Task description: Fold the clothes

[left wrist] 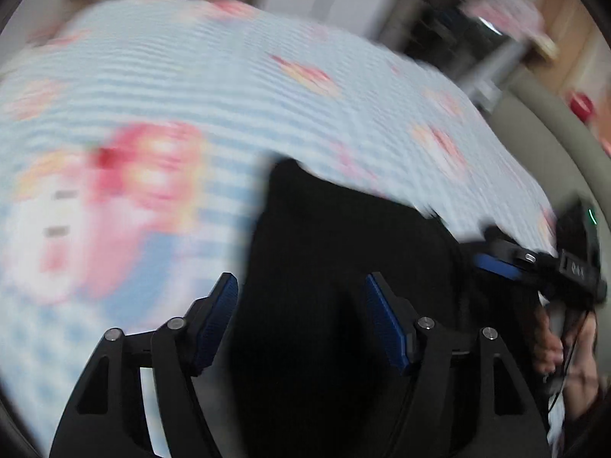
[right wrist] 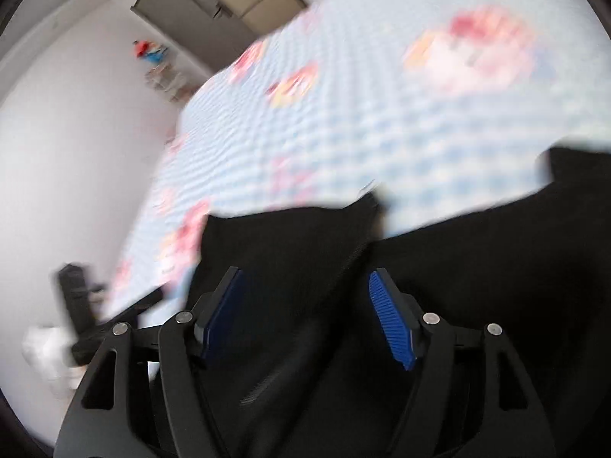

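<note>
A black garment [left wrist: 336, 252] lies on a bed sheet [left wrist: 229, 87] with blue and white checks and pink cartoon prints. Both views are blurred by motion. My left gripper [left wrist: 301, 278] stands open just over the garment's left part, its blue pads [left wrist: 385, 320] wide apart with black cloth below the gap. My right gripper [right wrist: 305, 273] is open too, over the garment [right wrist: 477, 286] near a notch in its far edge. The right gripper [left wrist: 500, 263] also shows in the left wrist view at the garment's right side, with a hand [left wrist: 550, 347] behind it.
The sheet [right wrist: 343, 133] stretches far beyond the garment. A white wall [right wrist: 76, 152] and a grey-brown wardrobe [right wrist: 198, 0] stand past the bed's left side. A dark blurred shape [right wrist: 76, 297] sits at the bed's near left edge. A beige curved edge [left wrist: 553, 126] runs at the right.
</note>
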The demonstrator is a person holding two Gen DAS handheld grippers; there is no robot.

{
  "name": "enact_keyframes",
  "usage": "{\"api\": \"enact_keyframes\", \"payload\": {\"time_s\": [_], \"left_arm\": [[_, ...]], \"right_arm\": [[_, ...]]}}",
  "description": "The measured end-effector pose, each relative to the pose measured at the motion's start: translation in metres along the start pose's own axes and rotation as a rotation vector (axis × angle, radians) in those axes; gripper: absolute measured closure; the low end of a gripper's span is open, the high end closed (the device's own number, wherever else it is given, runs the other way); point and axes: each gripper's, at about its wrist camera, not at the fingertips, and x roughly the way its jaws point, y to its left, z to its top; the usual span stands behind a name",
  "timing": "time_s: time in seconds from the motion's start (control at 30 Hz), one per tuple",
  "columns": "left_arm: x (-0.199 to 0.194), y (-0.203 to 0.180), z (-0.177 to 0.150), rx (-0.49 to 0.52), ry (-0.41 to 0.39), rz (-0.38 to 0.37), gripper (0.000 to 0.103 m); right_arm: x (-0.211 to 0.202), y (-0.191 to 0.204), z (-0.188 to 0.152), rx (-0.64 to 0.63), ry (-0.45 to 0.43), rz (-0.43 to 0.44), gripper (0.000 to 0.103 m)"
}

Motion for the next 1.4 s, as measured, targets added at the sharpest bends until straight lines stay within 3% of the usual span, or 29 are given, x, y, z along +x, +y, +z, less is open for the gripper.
{"api": "enact_keyframes", "payload": {"time_s": [0.03, 0.07, 0.1, 0.13, 0.17, 0.27, 0.3, 0.43, 0.53, 0.67, 0.73, 0.77, 0.97, 1.03, 1.17, 1.27, 1.3, 1.4], "left_arm": [[0.011, -0.012, -0.004, 0.060, 0.036, 0.093, 0.053], [0.023, -0.015, -0.005, 0.104, 0.058, 0.187, 0.054], [0.029, -0.012, -0.008, 0.110, 0.074, 0.206, 0.054], [0.023, -0.010, -0.012, 0.099, 0.073, 0.200, 0.061], [0.008, -0.013, -0.017, 0.090, 0.053, 0.190, 0.071], [-0.039, -0.023, -0.034, 0.062, -0.009, 0.162, 0.072], [-0.055, -0.031, -0.043, 0.065, -0.024, 0.127, 0.071], [-0.110, -0.093, -0.114, 0.162, -0.019, -0.092, 0.058], [-0.146, -0.121, -0.183, 0.140, 0.006, -0.212, 0.058], [-0.181, -0.156, -0.267, 0.121, 0.046, -0.379, 0.051], [-0.196, -0.178, -0.306, 0.136, 0.075, -0.443, 0.033], [-0.200, -0.185, -0.322, 0.142, 0.089, -0.453, 0.031], [-0.200, -0.205, -0.380, 0.177, 0.141, -0.318, 0.023], [-0.208, -0.214, -0.396, 0.225, 0.114, -0.259, 0.022], [-0.200, -0.211, -0.383, 0.277, 0.049, -0.179, 0.022], [-0.203, -0.220, -0.379, 0.299, -0.020, -0.114, 0.022], [-0.201, -0.224, -0.379, 0.318, -0.028, -0.105, 0.025], [-0.188, -0.229, -0.383, 0.368, 0.014, -0.040, 0.052]], "right_arm": [[0.012, 0.002, -0.003, -0.006, 0.078, 0.026, 0.038], [0.023, 0.005, -0.015, -0.062, 0.137, -0.059, 0.041], [0.033, 0.008, -0.027, -0.122, 0.194, -0.152, 0.053], [0.023, 0.003, -0.032, -0.110, 0.175, -0.169, 0.065], [0.012, -0.002, -0.037, -0.093, 0.152, -0.180, 0.068], [-0.032, -0.012, -0.050, -0.068, 0.068, -0.220, 0.064], [-0.055, -0.012, -0.054, -0.078, 0.030, -0.238, 0.064], [-0.142, 0.008, -0.117, -0.072, 0.009, -0.038, 0.052], [-0.190, 0.030, -0.196, -0.085, 0.015, 0.022, 0.042], [-0.204, 0.041, -0.292, -0.004, 0.060, 0.125, 0.039], [-0.198, 0.037, -0.336, 0.042, 0.080, 0.110, 0.039], [-0.198, 0.028, -0.355, 0.061, 0.079, 0.093, 0.039], [-0.196, 0.024, -0.440, 0.087, 0.007, -0.037, 0.040], [-0.205, 0.028, -0.443, 0.068, -0.010, -0.079, 0.040], [-0.224, 0.034, -0.447, 0.028, -0.043, -0.164, 0.042], [-0.244, 0.039, -0.454, 0.032, -0.110, -0.280, 0.041], [-0.253, 0.035, -0.457, 0.028, -0.116, -0.313, 0.041], [-0.260, 0.022, -0.472, 0.046, -0.090, -0.309, 0.041]]}}
